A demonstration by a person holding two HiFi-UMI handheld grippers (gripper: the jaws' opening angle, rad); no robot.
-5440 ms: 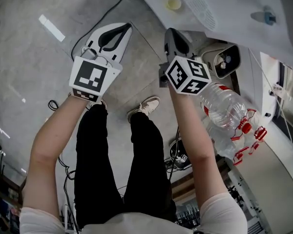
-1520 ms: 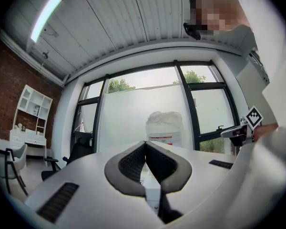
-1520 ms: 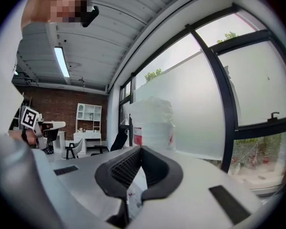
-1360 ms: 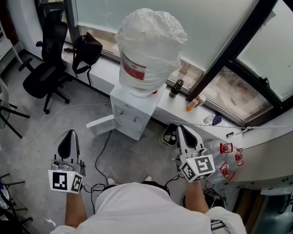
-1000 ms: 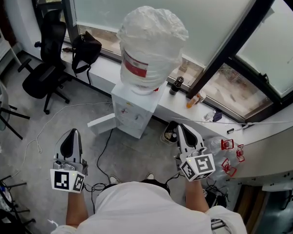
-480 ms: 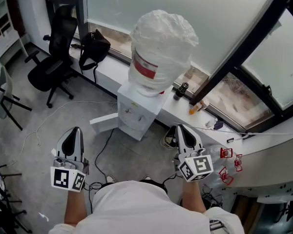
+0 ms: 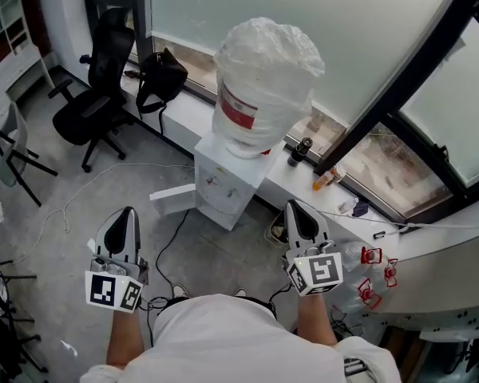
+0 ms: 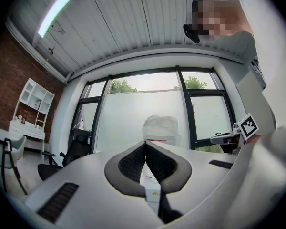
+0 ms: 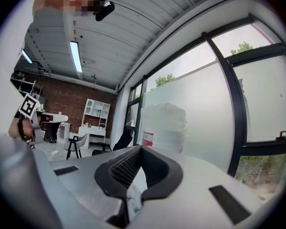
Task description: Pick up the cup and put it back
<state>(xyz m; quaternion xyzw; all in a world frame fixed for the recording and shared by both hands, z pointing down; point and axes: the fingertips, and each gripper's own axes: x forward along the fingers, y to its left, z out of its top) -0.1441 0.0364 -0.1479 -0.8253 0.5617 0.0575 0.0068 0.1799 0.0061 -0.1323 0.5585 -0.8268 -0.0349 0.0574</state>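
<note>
No cup shows in any view. In the head view my left gripper (image 7: 126, 212) and right gripper (image 7: 291, 206) are held out side by side, pointing at a white water dispenser (image 7: 227, 174) with a plastic-wrapped bottle (image 7: 263, 78) on top. Both are shut and hold nothing. The left gripper view has its fingertips touching (image 8: 144, 144), with the dispenser (image 8: 159, 128) straight beyond them. Seen from the right gripper, the tips (image 9: 140, 149) also meet, and the wrapped bottle (image 9: 164, 125) stands just ahead.
A window sill behind the dispenser carries a small dark bottle (image 7: 303, 146) and an orange item (image 7: 323, 182). A black office chair (image 7: 96, 102) and a black bag (image 7: 161, 78) are to the left. Red-capped plastic bottles (image 7: 375, 274) lie at the right. Cables trail on the floor.
The head view has swung up from the floor and the person's legs to the dispenser and window. Over the last second it drifted slightly; both grippers stay shut, roughly in place.
</note>
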